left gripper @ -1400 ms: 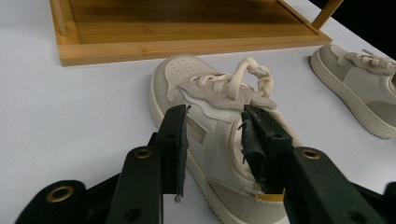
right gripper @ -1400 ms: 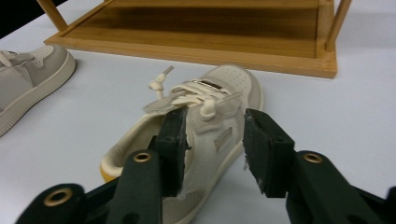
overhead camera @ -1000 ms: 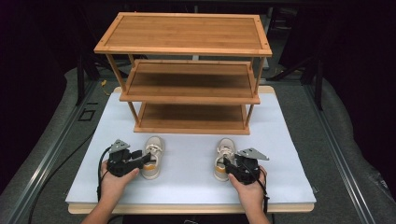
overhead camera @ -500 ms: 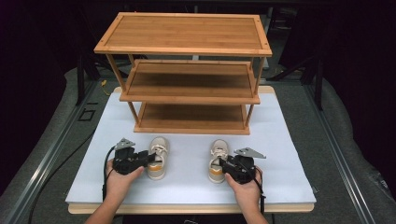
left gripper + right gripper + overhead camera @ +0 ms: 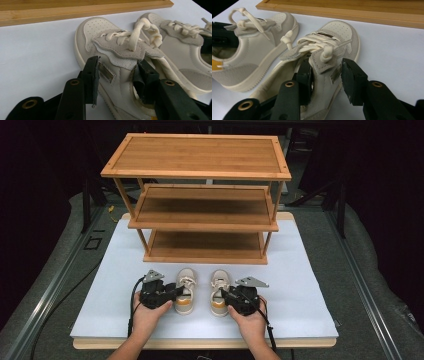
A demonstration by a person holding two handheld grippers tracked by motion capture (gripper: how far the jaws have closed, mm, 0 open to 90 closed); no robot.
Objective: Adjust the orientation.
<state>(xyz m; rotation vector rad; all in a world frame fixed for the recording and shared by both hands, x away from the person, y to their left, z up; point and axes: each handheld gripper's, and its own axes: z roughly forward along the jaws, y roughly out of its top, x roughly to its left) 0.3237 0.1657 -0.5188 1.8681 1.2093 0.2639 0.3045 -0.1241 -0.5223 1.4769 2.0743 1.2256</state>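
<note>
Left gripper (image 5: 170,293): held in the person's left hand near the front edge of the white board (image 5: 310,305). In the left gripper view its jaws straddle the outer side wall of the left shoe (image 5: 112,62), one jaw outside the wall, the other down inside the collar. A sliver of gap shows at the outer jaw, so the clamp looks light, not firm.

Right gripper (image 5: 227,297): in the right hand, also near the front edge. The right gripper view shows its jaws either side of the right shoe (image 5: 329,50) by the tongue and side wall; the outer jaw stands a little off the leather, so it brackets the shoe without a proven squeeze.

Shoes: side by side at front centre of the board, toes pointing toward the rack, just apart from each other.

Laces: loose, knotted loops lie across each tongue, close to the jaws.

Rack (image 5: 200,155): bamboo, three shelves, standing on the back half of the board; its bottom shelf (image 5: 205,247) is the nearest landing spot, a short way beyond the toes.

Risk, grip: thin, soft wall held by one edge; a lift could let the shoe pivot toe-down or slide out.

Risk, laces: a loop may snag a jaw.

Risk, rack: a drooping toe could catch the shelf's front lip.
</note>
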